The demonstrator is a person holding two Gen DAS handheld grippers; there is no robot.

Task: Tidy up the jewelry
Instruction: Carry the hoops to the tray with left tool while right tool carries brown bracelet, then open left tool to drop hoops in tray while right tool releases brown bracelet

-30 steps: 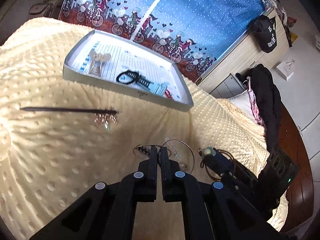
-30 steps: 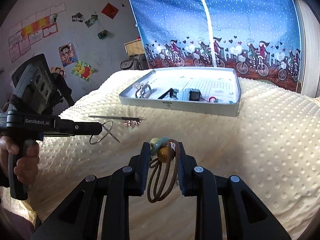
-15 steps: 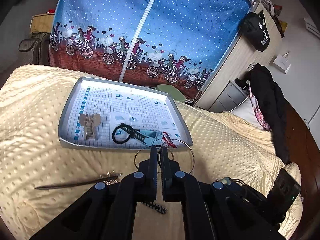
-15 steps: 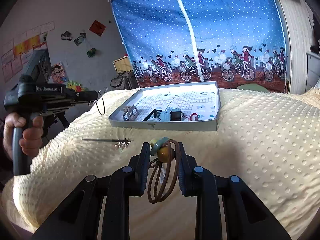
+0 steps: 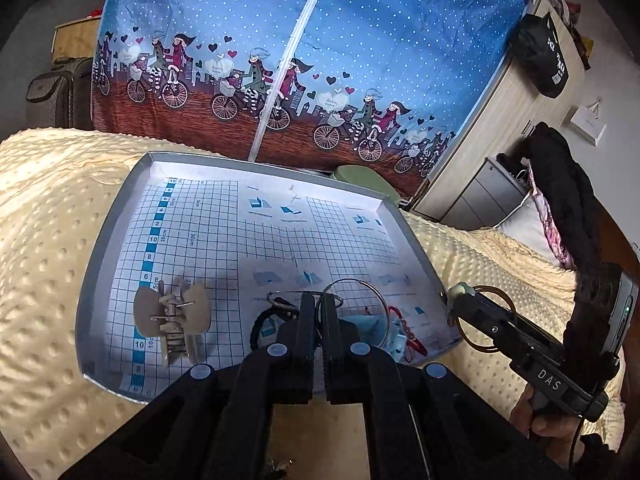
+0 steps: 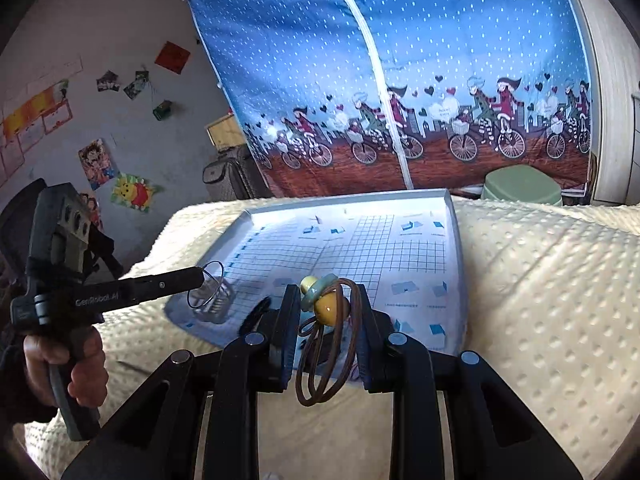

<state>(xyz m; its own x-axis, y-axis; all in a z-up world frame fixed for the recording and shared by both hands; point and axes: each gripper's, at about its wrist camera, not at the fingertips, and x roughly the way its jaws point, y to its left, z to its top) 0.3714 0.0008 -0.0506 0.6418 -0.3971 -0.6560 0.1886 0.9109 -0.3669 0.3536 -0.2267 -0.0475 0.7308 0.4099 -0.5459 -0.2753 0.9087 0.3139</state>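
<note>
Hoop earring (image 5: 356,304) over tray (image 5: 104,248); clip (image 5: 172,320) clear only left view.

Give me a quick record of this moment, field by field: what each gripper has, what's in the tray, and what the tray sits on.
left gripper: shut on thin wire hoops, held over the tray
right gripper: shut on brown hair tie with beads, near the tray's edge
tray: holds a beige hair claw, a black hair tie, a light blue item with red cord
surface: cream dotted blanket
</note>
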